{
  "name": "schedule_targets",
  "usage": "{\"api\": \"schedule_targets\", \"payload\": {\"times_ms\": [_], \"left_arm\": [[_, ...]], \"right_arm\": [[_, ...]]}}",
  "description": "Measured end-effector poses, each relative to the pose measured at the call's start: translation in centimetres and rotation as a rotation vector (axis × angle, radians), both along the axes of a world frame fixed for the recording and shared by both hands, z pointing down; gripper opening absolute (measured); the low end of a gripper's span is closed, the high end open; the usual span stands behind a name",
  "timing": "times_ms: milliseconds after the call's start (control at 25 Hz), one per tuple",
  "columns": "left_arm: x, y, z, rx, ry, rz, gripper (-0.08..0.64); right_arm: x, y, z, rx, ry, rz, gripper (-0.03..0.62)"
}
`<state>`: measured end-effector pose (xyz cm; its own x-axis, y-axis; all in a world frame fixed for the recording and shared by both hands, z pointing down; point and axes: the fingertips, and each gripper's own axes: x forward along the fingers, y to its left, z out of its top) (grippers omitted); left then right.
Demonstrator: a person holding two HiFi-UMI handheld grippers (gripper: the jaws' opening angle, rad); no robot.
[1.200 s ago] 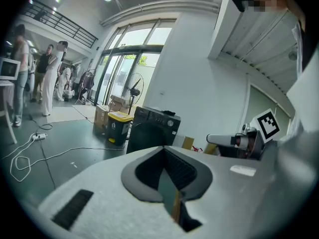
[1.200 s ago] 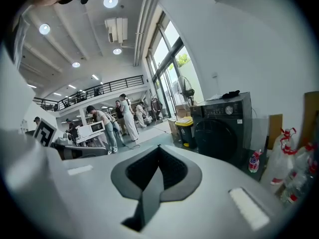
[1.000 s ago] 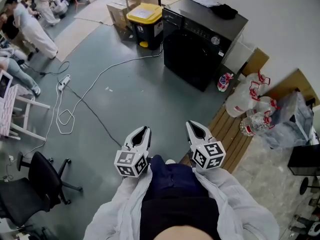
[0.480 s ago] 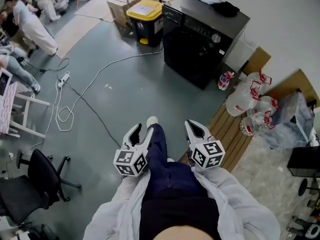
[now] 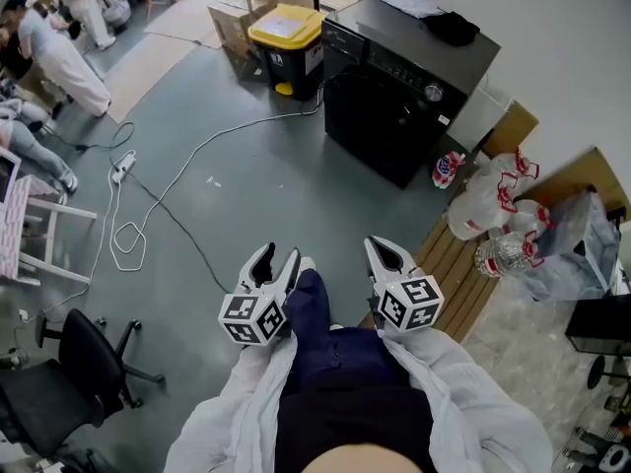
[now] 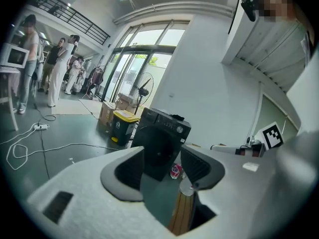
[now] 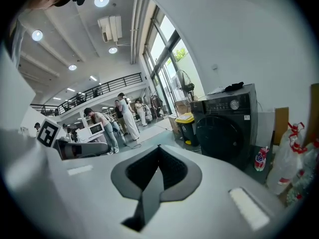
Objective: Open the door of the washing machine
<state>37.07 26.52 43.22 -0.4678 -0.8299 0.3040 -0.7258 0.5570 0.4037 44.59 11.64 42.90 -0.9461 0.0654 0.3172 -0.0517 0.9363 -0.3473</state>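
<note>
The black front-loading washing machine (image 5: 394, 97) stands against the wall at the far right, its round door shut, with a dark cloth on its top. Both grippers hover low over the floor, well short of it. My left gripper (image 5: 274, 260) is open with nothing in it; in the left gripper view the washing machine (image 6: 162, 136) shows through the gap in the left gripper (image 6: 163, 164). My right gripper (image 5: 386, 254) is shut and empty. In the right gripper view the right gripper (image 7: 158, 149) has its tips meeting, and the washing machine (image 7: 224, 128) is ahead to the right.
A yellow-lidded bin (image 5: 286, 35) stands left of the machine. Cables (image 5: 168, 190) and a power strip (image 5: 125, 164) cross the floor. Water bottles and bags (image 5: 493, 215) lie by a wooden pallet (image 5: 455, 264). There is an office chair (image 5: 69, 363) at lower left and people (image 5: 59, 57) at far left.
My left gripper's jaws have opened. The person has stepped forward, with a leg now between the grippers. Both grippers have moved a little toward the machine.
</note>
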Motion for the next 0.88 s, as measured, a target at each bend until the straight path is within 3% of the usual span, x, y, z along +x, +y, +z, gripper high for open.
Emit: {"api": "schedule_targets", "payload": {"times_ms": [280,640,880], "left_arm": [[-8.2,-1.4,-0.6,-0.007,0.01,0.027,0.219],[-21.2,-4.1,-2.1,0.019,-0.031,0.085,0.218],[-24.8,-3.2,-0.7,0.023,0.008,0.079,0.218]], "right_arm": [[-7.7,-1.6,-0.8,0.005,0.007,0.024,0.008],[-20.3,-4.7,-1.3,-0.002,-0.019,0.091,0.008],[-23.8,-4.8,-0.1,0.002,0.021,0.105,0.008]]}}
